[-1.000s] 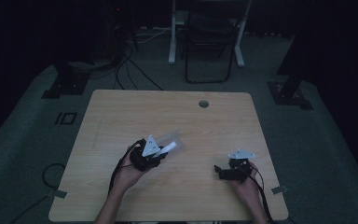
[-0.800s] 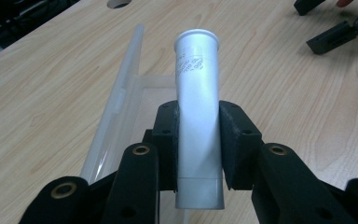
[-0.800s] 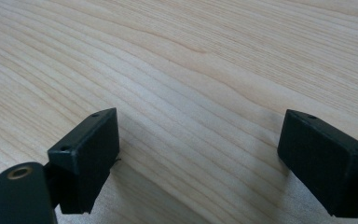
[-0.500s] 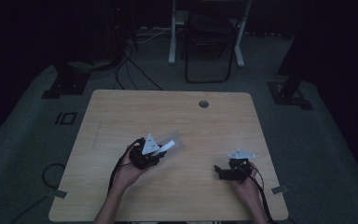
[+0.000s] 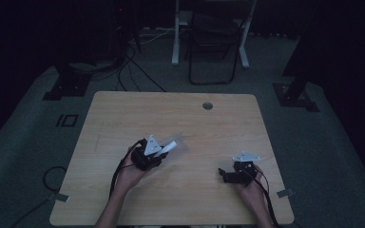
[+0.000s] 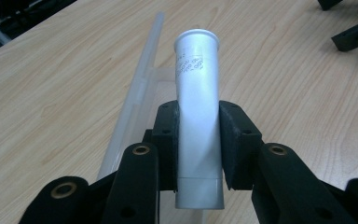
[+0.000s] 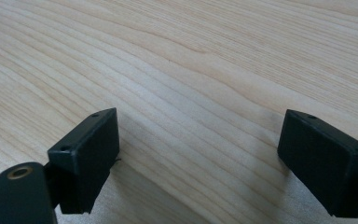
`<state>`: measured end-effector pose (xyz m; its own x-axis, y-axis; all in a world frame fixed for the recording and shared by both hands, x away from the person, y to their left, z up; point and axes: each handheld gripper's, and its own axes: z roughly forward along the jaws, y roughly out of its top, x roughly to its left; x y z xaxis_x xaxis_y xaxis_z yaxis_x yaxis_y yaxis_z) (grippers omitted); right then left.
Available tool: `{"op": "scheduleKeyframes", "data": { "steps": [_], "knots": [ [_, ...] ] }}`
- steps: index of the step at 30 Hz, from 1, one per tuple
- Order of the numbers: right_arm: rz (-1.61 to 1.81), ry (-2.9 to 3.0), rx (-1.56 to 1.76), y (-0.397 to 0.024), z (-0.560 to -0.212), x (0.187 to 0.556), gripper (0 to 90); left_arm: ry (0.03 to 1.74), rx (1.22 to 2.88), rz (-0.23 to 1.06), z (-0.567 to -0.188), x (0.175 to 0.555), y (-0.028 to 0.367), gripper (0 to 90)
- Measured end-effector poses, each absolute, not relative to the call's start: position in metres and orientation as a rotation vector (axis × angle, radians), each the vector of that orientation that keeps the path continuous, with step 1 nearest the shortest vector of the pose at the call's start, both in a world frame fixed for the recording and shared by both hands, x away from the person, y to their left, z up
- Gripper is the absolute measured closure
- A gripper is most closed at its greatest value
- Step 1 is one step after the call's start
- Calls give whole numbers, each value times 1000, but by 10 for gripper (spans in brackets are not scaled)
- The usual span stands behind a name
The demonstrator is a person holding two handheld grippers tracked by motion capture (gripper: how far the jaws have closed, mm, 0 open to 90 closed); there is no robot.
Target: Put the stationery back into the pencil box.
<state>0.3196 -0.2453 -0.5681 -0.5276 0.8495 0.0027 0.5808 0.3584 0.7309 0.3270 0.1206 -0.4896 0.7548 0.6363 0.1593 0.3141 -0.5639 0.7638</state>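
White tube (printed lettering in left gripper view) clamped by left claw.

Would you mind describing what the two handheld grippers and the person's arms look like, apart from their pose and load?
Both grippers are black. The left gripper has two jaws with thick, dark, foam-like pads and brass-coloured pivot bushings. The right gripper has blocky black jaws of the same build. In the high view each carries a grey three-cornered plate on top and trails a dark cable. The forearms show no sleeves.
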Motion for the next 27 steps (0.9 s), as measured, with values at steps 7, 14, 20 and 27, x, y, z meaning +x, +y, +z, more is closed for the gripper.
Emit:
{"op": "scheduleKeyframes", "data": {
  "steps": [7,14,20,27],
  "knots": [
    [979,2249,1252,-245,-568,320,125,718,2205,550,-493,331,121,704],
    [979,2249,1252,-245,-568,320,126,736,2209,556,-498,335,121,705],
    [979,2249,1253,-245,-568,320,125,743,2213,563,-501,338,119,704],
    [979,2249,1252,-245,-568,320,125,750,2220,571,-505,341,117,704]
  ]
}}
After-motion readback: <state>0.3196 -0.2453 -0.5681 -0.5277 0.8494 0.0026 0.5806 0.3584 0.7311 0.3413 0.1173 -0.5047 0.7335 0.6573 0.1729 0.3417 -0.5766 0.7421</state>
